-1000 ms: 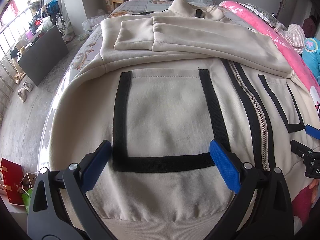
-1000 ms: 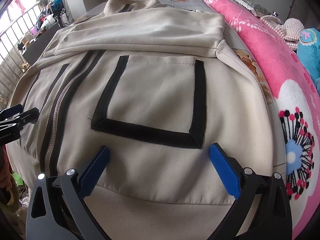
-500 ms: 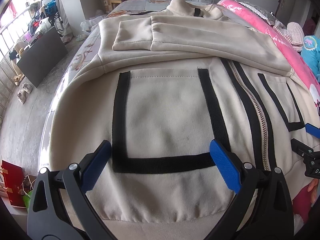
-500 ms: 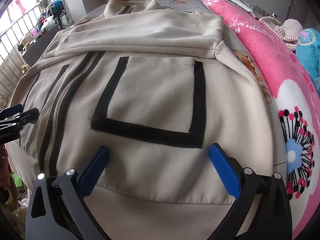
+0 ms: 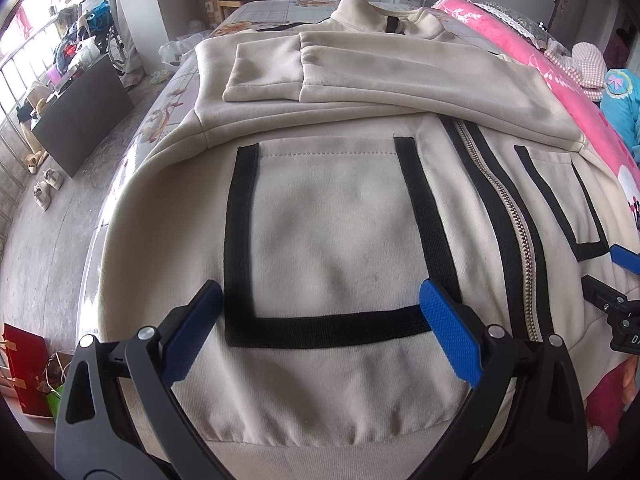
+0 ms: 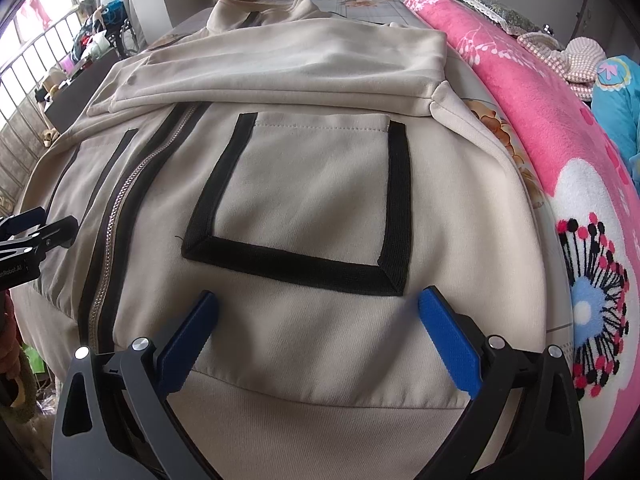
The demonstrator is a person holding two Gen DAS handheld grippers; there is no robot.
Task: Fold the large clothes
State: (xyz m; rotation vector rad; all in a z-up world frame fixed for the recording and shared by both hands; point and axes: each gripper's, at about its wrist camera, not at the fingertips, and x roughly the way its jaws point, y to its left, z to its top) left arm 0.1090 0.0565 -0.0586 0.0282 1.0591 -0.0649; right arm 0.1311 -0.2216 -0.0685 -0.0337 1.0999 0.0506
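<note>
Left wrist view: left tongs [image 5: 320, 322] spread wide, empty, low over the hem of the beige jacket [image 5: 332, 224], which lies zipped and face up on the bed [image 5: 264, 12], sleeves [image 5: 360, 76] already crossed over the chest. Next is probably the bottom-up fold: pinch both hem corners together, lift evenly. Floor with shoes [image 5: 48, 186] to the left.

Right wrist view: right tongs [image 6: 318, 320] also wide, empty, near the pocket [image 6: 316, 196]. Pink blanket [image 6: 560, 160] alongside; cluttered room.
</note>
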